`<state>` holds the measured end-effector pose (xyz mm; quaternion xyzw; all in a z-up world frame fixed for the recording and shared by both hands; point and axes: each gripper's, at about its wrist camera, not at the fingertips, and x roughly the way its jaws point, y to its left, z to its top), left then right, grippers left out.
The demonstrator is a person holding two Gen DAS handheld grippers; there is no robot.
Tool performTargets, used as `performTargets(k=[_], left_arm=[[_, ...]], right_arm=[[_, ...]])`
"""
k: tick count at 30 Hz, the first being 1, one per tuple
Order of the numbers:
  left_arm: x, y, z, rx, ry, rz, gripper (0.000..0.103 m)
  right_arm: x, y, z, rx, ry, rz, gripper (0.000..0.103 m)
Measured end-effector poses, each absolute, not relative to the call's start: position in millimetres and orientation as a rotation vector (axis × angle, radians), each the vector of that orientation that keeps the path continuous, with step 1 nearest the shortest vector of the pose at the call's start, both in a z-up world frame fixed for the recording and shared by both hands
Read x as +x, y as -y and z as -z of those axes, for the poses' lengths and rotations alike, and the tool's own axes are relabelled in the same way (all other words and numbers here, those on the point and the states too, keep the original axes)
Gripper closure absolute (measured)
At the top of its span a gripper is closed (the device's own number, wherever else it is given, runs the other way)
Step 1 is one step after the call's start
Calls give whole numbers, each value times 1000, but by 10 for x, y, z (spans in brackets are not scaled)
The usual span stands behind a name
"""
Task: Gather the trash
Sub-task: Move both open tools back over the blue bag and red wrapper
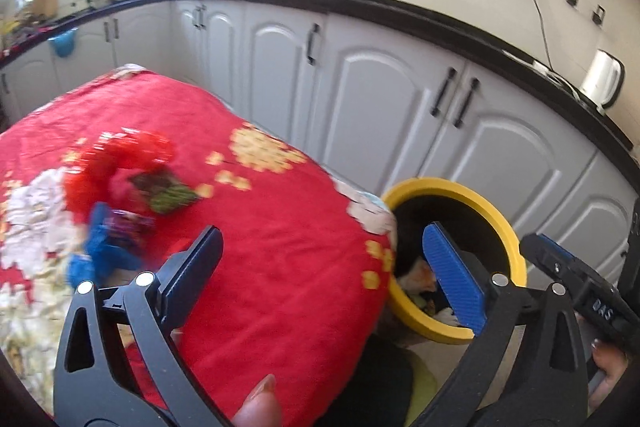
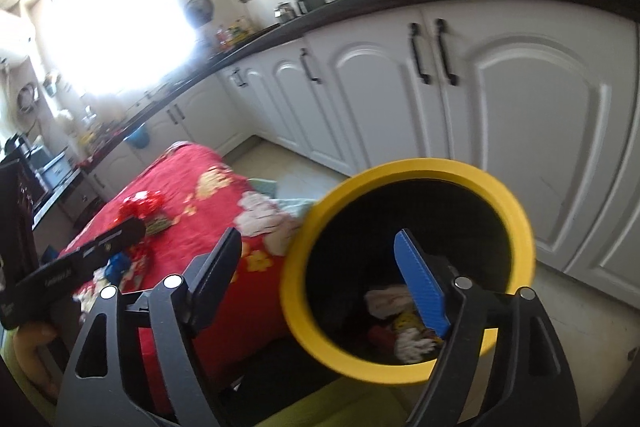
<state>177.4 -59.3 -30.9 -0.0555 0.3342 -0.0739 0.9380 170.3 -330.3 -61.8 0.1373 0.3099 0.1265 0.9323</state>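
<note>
Beside the red-clothed table (image 1: 260, 227), yellow-rimmed bin (image 2: 516, 211) under both empty, spread grippers (image 1: 324, 263) (image 2: 320, 275)

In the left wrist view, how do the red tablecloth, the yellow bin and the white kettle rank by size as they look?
1. red tablecloth, largest by far.
2. yellow bin.
3. white kettle, smallest, though it stands farther from the camera, so its true size is unsure.

My jaws stand open and empty over the yellow bin (image 2: 516, 223), crumpled trash (image 2: 386, 301) inside it.
</note>
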Motion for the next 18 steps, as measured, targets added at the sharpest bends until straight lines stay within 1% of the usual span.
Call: performTargets(k=[8, 18], left_arm=[[1613, 98, 140, -151, -632, 79, 11], [1516, -515, 89, -218, -623, -8, 11]], right_arm=[[1640, 2823, 468, 228, -625, -343, 23], [1636, 2229, 348, 177, -622, -440, 20]])
